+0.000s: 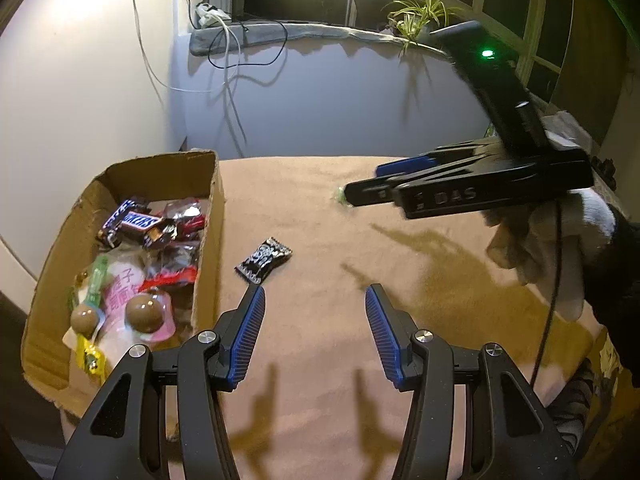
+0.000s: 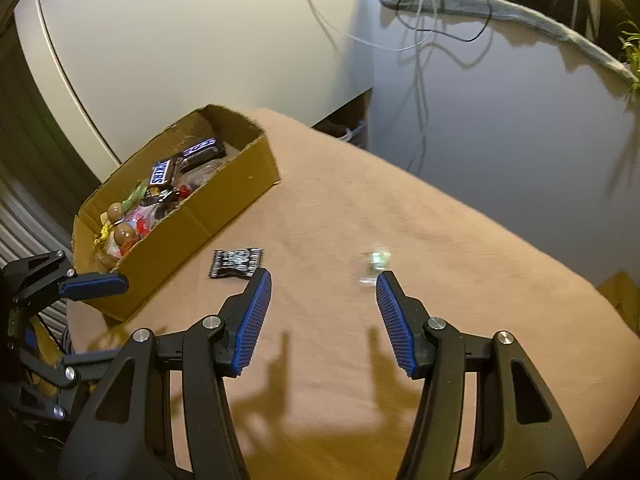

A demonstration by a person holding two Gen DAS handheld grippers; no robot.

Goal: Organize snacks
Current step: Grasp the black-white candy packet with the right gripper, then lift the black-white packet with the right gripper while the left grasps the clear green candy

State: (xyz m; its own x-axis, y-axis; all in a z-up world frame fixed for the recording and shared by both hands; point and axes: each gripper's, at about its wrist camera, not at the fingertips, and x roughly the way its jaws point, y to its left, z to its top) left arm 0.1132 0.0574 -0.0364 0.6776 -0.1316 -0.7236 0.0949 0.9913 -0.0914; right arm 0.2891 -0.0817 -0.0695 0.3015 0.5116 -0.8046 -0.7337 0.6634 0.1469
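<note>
A cardboard box (image 1: 212,216) (image 2: 224,216) at the table's left holds several wrapped snacks, among them Snickers bars (image 1: 134,222) (image 2: 162,172) and round chocolate balls (image 1: 144,312). A black-and-white candy packet (image 1: 263,260) (image 2: 237,263) lies on the tan cloth just right of the box. A small green wrapped sweet (image 2: 378,260) (image 1: 340,195) lies farther right. My left gripper (image 1: 315,292) hangs open and empty just short of the black packet. My right gripper (image 2: 323,276) is open and empty, with the green sweet just beyond its right fingertip. It also shows from the side (image 1: 360,190) in the left wrist view.
The tan cloth-covered table (image 1: 320,216) (image 2: 440,240) ends near a white wall. A sill behind carries cables (image 1: 240,48) and a potted plant (image 1: 420,12). A gloved hand (image 1: 552,248) holds the right gripper. A lamp shines at the top.
</note>
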